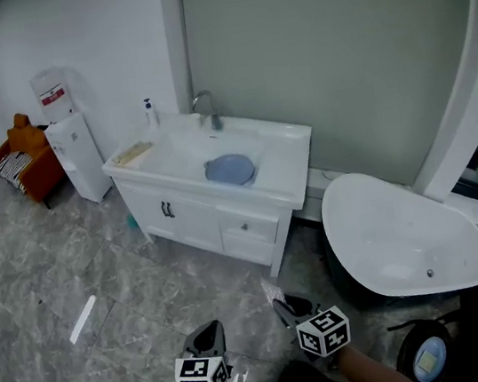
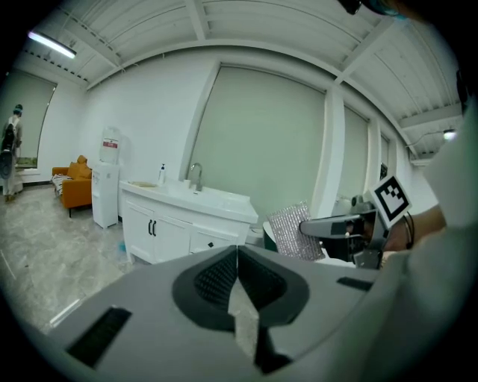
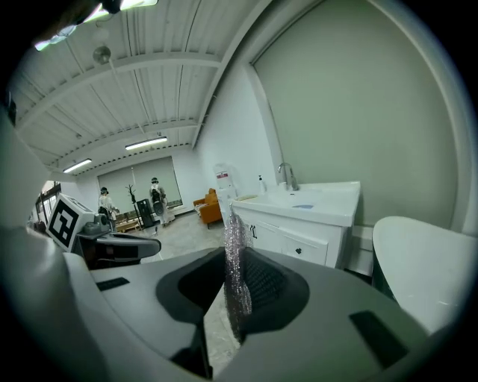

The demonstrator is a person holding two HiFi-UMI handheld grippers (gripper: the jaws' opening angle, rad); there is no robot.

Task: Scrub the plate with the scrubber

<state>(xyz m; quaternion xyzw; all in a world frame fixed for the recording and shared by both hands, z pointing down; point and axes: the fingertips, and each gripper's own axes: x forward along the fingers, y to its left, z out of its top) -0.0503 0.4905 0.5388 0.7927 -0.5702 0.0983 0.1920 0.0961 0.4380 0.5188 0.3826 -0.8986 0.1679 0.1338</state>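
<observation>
A blue plate (image 1: 230, 170) lies in the basin of a white sink cabinet (image 1: 289, 143) across the floor; in the right gripper view the plate (image 3: 302, 207) is a small blue patch in the basin. My right gripper (image 1: 279, 301) is shut on a silver mesh scrubber (image 3: 234, 277), whose sheet stands upright between the jaws. In the left gripper view the scrubber (image 2: 293, 231) hangs at the tip of the right gripper (image 2: 312, 226). My left gripper (image 2: 237, 257) is shut with nothing in it. Both grippers sit low in the head view, far from the sink; the left gripper (image 1: 211, 329) is beside the right one.
A faucet (image 1: 206, 110) and a soap bottle (image 1: 150, 112) stand on the sink top. A white bathtub (image 1: 400, 241) is to the right of the cabinet. A water dispenser (image 1: 70, 149) and an orange chair (image 1: 28, 156) stand at the left. Grey marble floor lies between.
</observation>
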